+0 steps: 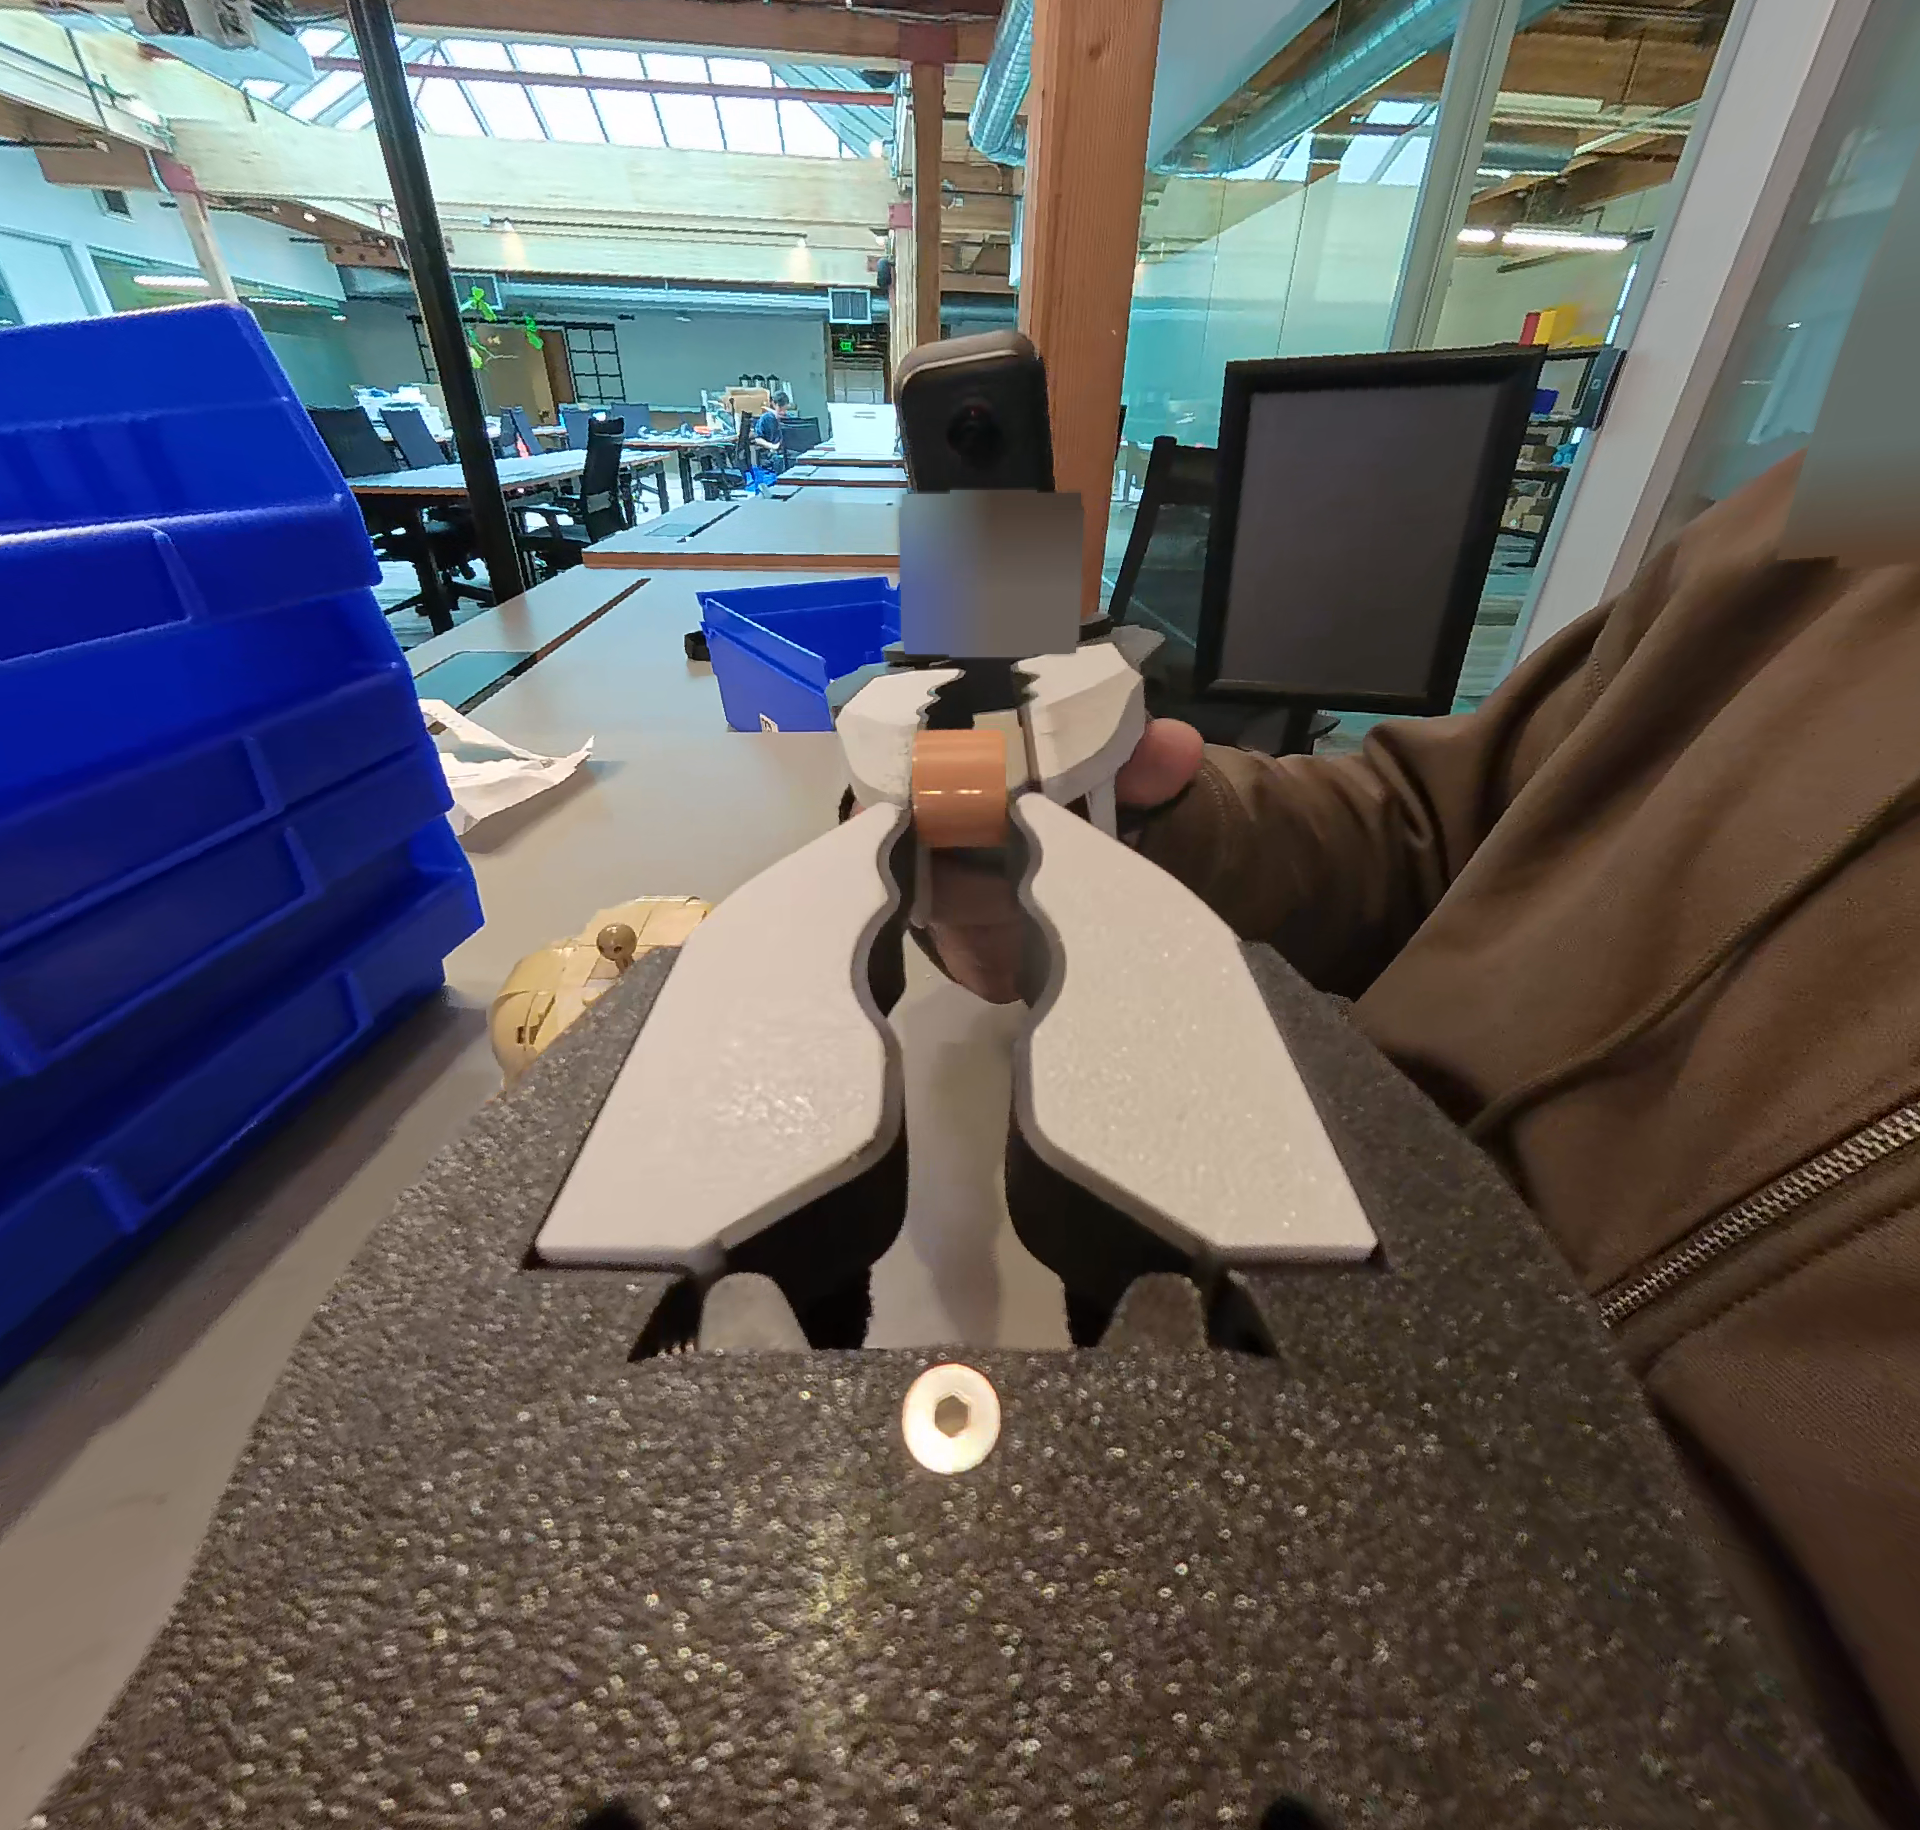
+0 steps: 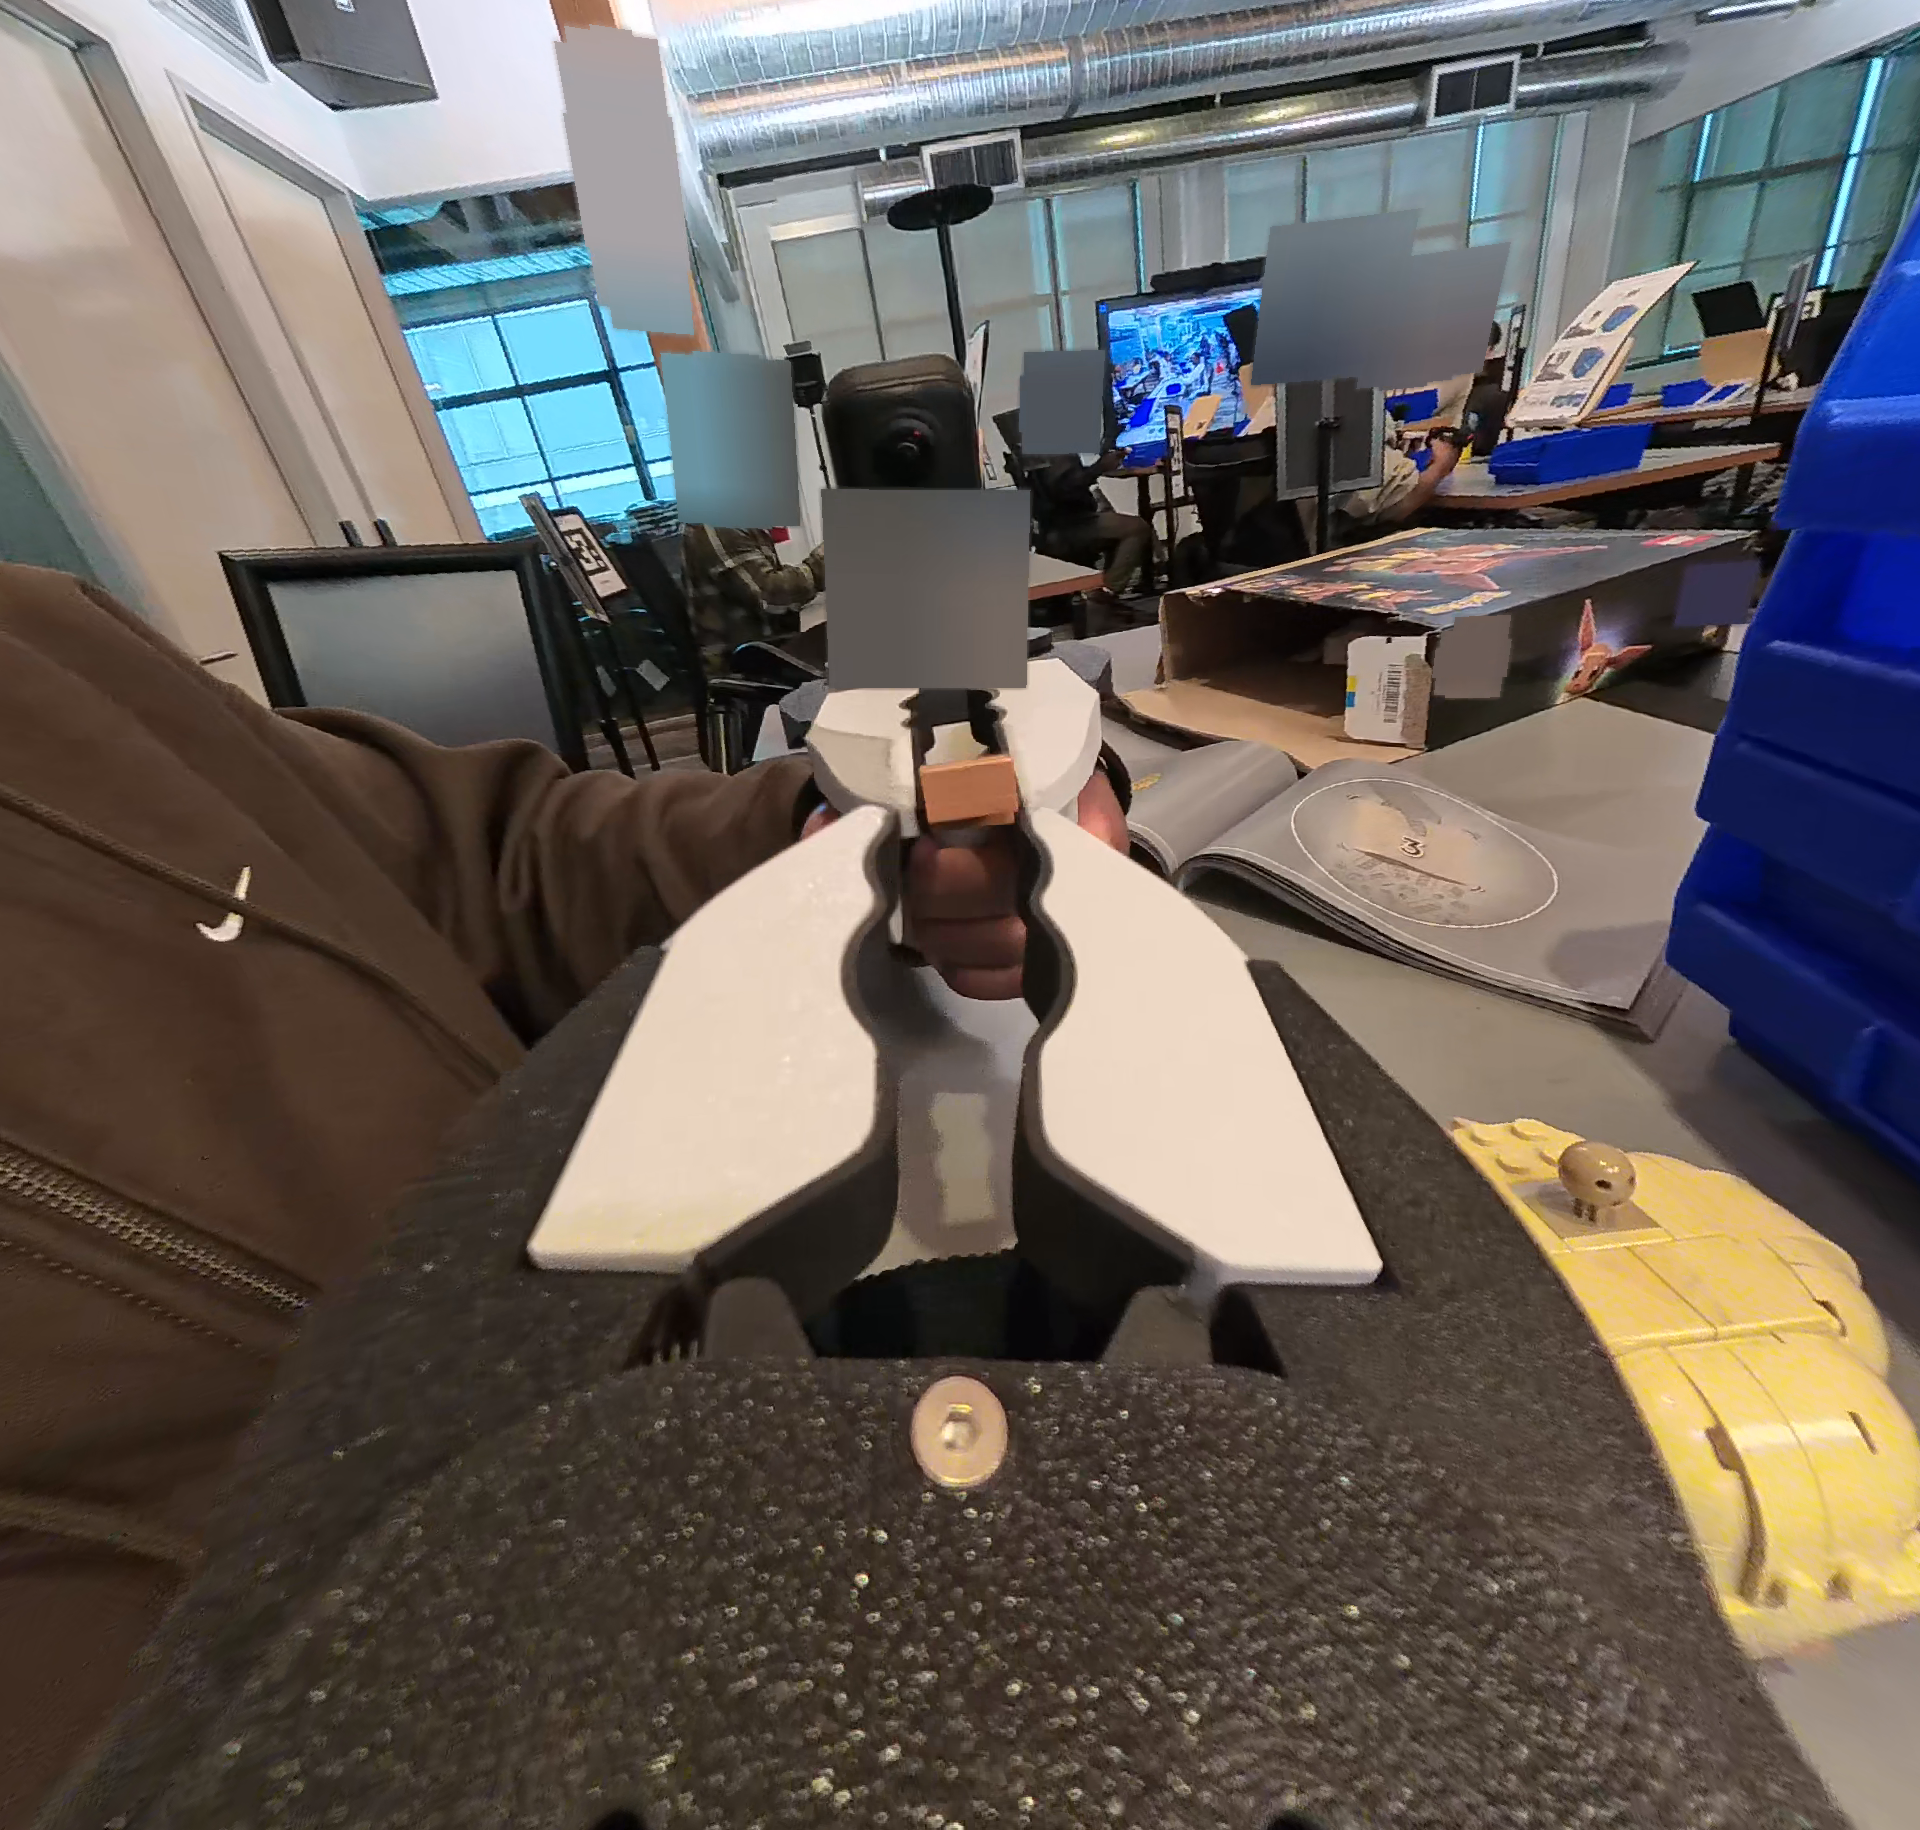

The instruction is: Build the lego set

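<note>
left gripper (image 1: pixel 961 824) clamped the tan piece (image 1: pixel 959 786) at its tips | right gripper (image 2: pixel 961 824) pinched it too, nose to nose | tan lego build (image 2: pixel 1704 1365) sat on grey table (image 2: pixel 1558 804) below

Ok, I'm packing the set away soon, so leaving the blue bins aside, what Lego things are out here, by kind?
tan model: 1
orange piece: 1
booklet: 1
cardboard box: 1
Total: 4
</note>
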The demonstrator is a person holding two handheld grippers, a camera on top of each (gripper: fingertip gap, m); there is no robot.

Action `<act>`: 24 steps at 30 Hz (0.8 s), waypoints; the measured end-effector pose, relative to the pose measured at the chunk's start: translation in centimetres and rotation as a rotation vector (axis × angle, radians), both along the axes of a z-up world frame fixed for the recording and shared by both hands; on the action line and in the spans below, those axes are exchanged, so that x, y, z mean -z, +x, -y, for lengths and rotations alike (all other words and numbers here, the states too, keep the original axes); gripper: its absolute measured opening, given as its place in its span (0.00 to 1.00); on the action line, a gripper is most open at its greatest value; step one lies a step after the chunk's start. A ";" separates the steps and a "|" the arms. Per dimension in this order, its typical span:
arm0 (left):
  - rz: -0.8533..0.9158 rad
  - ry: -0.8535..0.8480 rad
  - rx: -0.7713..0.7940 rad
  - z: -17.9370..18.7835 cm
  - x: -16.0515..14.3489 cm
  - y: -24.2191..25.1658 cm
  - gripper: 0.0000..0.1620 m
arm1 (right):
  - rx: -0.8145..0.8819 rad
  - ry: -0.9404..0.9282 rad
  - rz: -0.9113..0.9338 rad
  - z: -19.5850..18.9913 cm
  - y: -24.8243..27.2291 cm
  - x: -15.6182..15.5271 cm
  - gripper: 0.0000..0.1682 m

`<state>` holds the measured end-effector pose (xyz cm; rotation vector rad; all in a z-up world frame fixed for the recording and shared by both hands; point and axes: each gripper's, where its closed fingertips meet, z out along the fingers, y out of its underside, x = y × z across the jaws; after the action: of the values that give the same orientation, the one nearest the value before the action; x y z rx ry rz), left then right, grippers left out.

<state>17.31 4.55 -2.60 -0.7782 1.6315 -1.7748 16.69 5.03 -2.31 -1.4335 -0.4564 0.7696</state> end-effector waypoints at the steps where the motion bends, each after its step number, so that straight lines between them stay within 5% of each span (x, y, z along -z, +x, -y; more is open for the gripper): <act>1: 0.000 0.000 0.004 0.1 0.0 0.0 0.10 | 0.000 -0.004 0.003 0.0 0.0 0.1 0.12; 8: -0.010 0.037 0.013 0.5 0.5 0.0 0.10 | -0.007 0.005 0.003 0.1 -0.1 0.0 0.10; 24: -0.209 -0.134 0.161 1.0 1.5 -0.4 0.10 | 0.070 0.114 0.349 0.5 -0.1 1.7 0.10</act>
<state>16.95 3.56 -4.10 -0.9438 1.7656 -1.9890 16.61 4.58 -4.05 -1.4728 -0.7026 0.4294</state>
